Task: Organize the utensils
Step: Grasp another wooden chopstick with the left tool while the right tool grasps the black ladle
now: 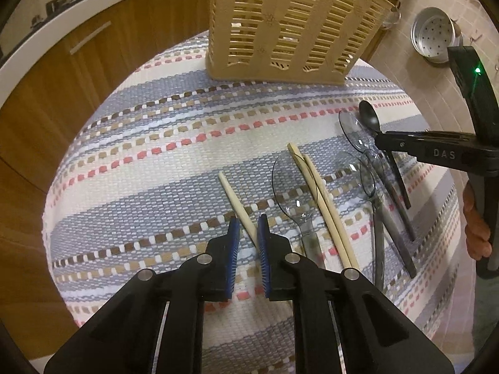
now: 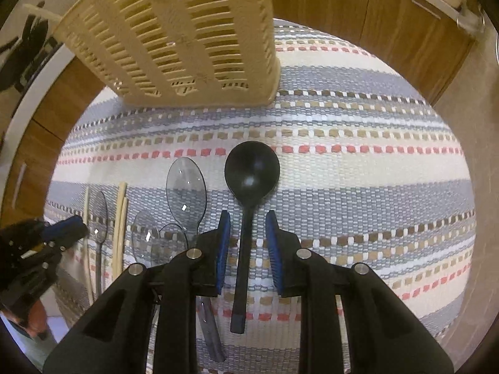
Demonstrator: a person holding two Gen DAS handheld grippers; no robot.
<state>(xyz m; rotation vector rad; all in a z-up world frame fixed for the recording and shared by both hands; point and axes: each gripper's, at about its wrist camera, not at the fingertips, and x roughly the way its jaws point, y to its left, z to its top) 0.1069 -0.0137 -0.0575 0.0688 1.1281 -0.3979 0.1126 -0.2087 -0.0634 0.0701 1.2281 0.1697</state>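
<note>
A beige slotted utensil holder (image 1: 290, 21) stands at the far side of a striped woven mat (image 1: 156, 155); it also shows in the right wrist view (image 2: 187, 37). My left gripper (image 1: 248, 221) is open, its blue pads on either side of a single pale chopstick (image 1: 235, 201). Right of it lie a clear plastic spoon (image 1: 290, 187), a pair of chopsticks (image 1: 321, 199) and more clear spoons (image 1: 368, 177). My right gripper (image 2: 248, 218) is open, straddling the handle of a black spoon (image 2: 252, 171) that lies on the mat.
Wooden cabinet doors (image 1: 78, 71) stand behind the mat. A metal steamer pot (image 1: 435, 39) sits on the tiled floor at the far right. Clear spoons (image 2: 186, 187) and chopsticks (image 2: 120, 218) lie left of the black spoon.
</note>
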